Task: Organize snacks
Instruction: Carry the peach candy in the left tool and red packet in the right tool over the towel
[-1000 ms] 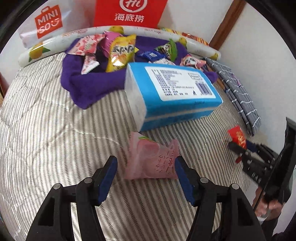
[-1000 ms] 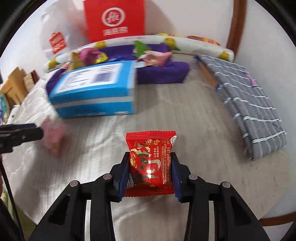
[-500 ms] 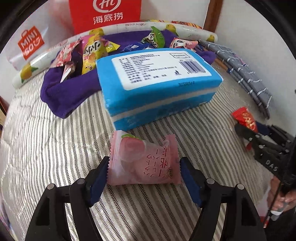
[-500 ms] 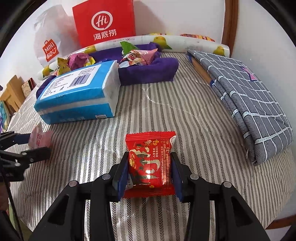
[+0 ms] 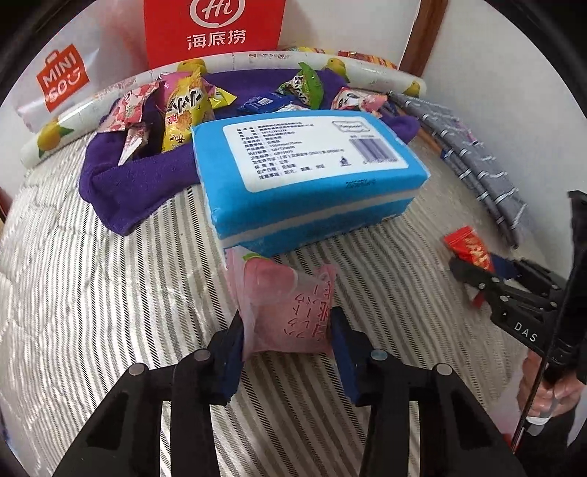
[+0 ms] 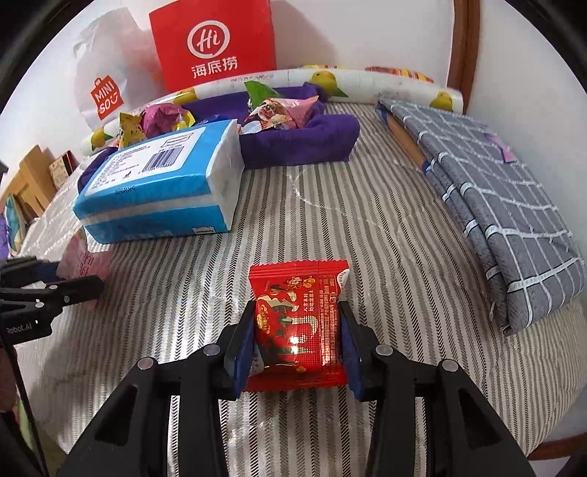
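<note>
From the left wrist camera, the left gripper (image 5: 288, 334) has its blue pads pressed against both sides of a pink snack packet (image 5: 284, 304), which it grasps just above the striped bedcover (image 5: 91, 293). The packet's far edge sits just beside the near face of the blue tissue pack (image 5: 304, 176). Beyond that pack a purple cloth (image 5: 128, 183) holds a heap of loose snacks (image 5: 183, 106), hemmed in at the far side by a fruit-printed roll (image 5: 256, 60) and a red paper bag (image 5: 214, 31) against the wall. Bare striped cover stretches to the left. At the right, the right gripper (image 5: 477, 271) carries a red snack packet (image 5: 467, 247).

From the right wrist camera, the right gripper (image 6: 297, 341) is clenched on the red snack packet (image 6: 299, 323), pads touching both its side edges. Open cover lies ahead, between the tissue pack (image 6: 157, 187) on the left and a folded grey checked sheet (image 6: 495, 198) along the right edge. The purple cloth (image 6: 301, 143) lies at the far end. At the far left, the left gripper (image 6: 73, 282) holds the pink snack packet (image 6: 82, 262).
</note>
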### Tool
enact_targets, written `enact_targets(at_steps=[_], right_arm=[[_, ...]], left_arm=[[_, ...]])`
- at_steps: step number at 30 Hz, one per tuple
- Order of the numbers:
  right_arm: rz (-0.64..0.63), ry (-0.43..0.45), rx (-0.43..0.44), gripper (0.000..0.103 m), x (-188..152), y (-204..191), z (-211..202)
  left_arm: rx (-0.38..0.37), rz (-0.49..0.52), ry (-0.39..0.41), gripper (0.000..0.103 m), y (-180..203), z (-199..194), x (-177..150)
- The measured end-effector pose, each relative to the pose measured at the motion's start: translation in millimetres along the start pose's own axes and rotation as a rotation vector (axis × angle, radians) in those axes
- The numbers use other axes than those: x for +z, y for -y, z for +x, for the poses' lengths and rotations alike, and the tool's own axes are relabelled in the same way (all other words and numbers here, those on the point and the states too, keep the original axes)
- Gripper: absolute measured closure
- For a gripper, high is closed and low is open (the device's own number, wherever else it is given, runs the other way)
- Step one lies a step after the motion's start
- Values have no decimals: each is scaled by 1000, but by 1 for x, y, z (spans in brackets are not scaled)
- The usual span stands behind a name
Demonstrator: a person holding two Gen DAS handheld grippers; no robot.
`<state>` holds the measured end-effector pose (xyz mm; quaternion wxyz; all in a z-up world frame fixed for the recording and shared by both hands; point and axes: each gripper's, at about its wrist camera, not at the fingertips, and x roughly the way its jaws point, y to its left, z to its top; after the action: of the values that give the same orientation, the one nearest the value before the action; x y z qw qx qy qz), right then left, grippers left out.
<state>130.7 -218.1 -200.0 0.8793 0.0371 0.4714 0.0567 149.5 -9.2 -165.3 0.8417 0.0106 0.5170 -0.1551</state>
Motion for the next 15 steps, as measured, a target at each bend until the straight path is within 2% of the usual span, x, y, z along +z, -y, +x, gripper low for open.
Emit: enact_targets(at_steps=[2, 6, 15], right_arm=[[19, -11, 30, 62, 1, 2, -3], [13, -1, 0, 62, 2, -2, -11], [-2, 7, 24, 62, 6, -20, -31]], left_arm=[[-4, -2, 8, 63, 1, -3, -1], [-22, -6, 28, 63, 2, -13, -1], [-63, -17, 103, 63, 4, -47, 8]])
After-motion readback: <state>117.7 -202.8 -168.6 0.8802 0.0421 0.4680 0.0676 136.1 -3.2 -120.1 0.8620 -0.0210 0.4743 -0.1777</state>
